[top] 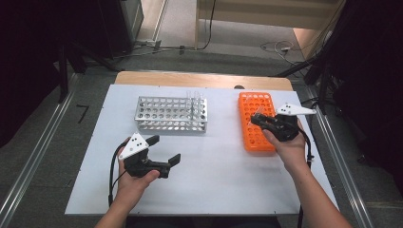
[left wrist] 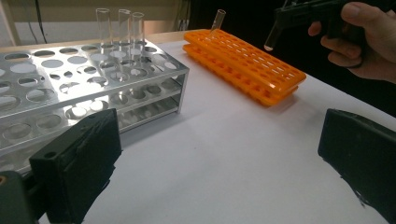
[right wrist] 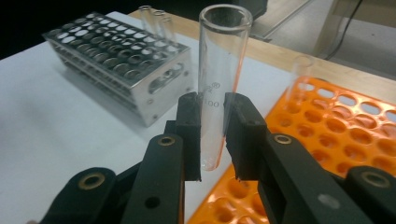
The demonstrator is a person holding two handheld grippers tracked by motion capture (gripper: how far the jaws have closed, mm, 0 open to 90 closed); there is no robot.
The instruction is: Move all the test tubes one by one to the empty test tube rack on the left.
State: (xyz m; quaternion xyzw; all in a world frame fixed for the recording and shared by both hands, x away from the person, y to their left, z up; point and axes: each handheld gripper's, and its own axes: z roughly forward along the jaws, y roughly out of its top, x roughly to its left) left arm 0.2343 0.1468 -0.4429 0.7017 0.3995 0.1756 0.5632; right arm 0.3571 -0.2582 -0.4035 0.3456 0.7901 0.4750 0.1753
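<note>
My right gripper (right wrist: pixel 212 135) clamps a clear glass test tube (right wrist: pixel 223 70) at frame centre, above the orange plastic rack (right wrist: pixel 355 140) at lower right; I read "100" printed on the glass. My left gripper (top: pixel 166 149) sits wide open, holding nothing, below the silver metal rack (top: pixel 164 114).

2 racks: metal (top: pixel 171 114), orange (top: pixel 256 121). Glass tubes: 3 in metal (left wrist: pixel 119 28), 1 in orange (left wrist: pixel 218 19), 1 held (right wrist: pixel 219 84), likely 5 total.
</note>
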